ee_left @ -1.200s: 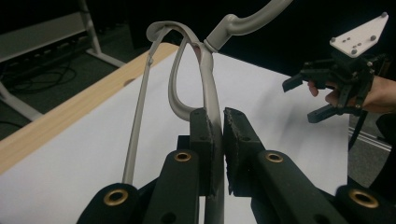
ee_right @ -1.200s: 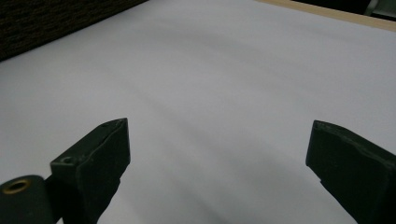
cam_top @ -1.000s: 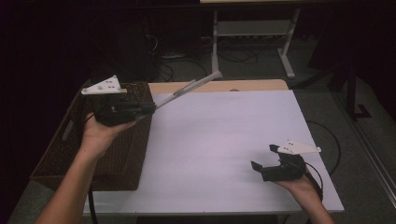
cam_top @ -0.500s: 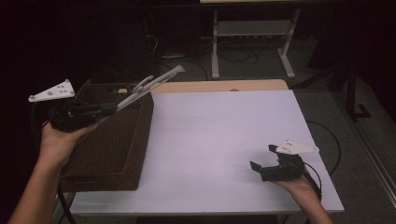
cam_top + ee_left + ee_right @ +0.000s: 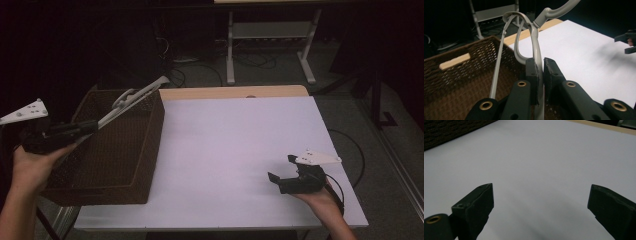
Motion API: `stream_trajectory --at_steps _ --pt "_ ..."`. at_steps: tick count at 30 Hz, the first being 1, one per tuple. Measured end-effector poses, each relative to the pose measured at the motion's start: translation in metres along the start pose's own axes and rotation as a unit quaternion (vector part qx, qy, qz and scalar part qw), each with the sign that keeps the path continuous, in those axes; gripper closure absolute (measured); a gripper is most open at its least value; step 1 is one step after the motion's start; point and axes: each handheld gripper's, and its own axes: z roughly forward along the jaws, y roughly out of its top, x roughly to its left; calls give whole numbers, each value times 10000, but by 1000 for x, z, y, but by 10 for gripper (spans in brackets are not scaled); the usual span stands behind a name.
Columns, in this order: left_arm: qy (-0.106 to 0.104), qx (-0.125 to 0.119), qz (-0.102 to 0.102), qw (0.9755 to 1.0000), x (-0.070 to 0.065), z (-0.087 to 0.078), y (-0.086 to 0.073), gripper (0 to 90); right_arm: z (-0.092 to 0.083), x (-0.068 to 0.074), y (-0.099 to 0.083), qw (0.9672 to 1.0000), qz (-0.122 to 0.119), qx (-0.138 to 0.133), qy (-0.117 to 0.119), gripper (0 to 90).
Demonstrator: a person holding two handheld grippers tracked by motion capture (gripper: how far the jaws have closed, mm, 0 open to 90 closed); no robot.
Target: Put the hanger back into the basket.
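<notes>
White tabletop [image 5: 240, 150], dark room behind; woven brown basket [image 5: 115, 150] at its left edge. Left gripper [image 5: 539, 75] is clamped on a grey plastic tool [image 5: 132, 99] – a long loop-handled implement, held slanted above the basket. Right gripper [image 5: 285, 172] rests low near the front right corner, jaws apart, nothing between them. To do the step well: keep the tool's far end inside the rim, lower it, then release. Tool's exact kind is unclear – basket floor too dark to read
</notes>
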Motion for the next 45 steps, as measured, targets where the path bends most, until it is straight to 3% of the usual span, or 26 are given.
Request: stream_trajectory --at_steps 10,16,23,30,40,45 --pt "223 171 -166 9995 16 -21 -21 832 1 -1 0 10000 31 2 -52 62" --pt "238 319 -271 9988 22 -23 -32 832 1 -1 0 10000 19 -12 -69 62" --pt "210 514 -366 9978 28 -13 -40 832 1 -1 1 10000 10 -17 -69 63" --pt "177 875 -304 9955 30 5 -44 831 1 -2 1 10000 59 3 -78 63" --pt "96 1095 -437 9930 42 21 -52 829 0 -2 0 9999 59 3 -92 63" --pt "179 978 -454 9940 46 22 -56 808 0 -3 1 9999 50 -25 -106 63"
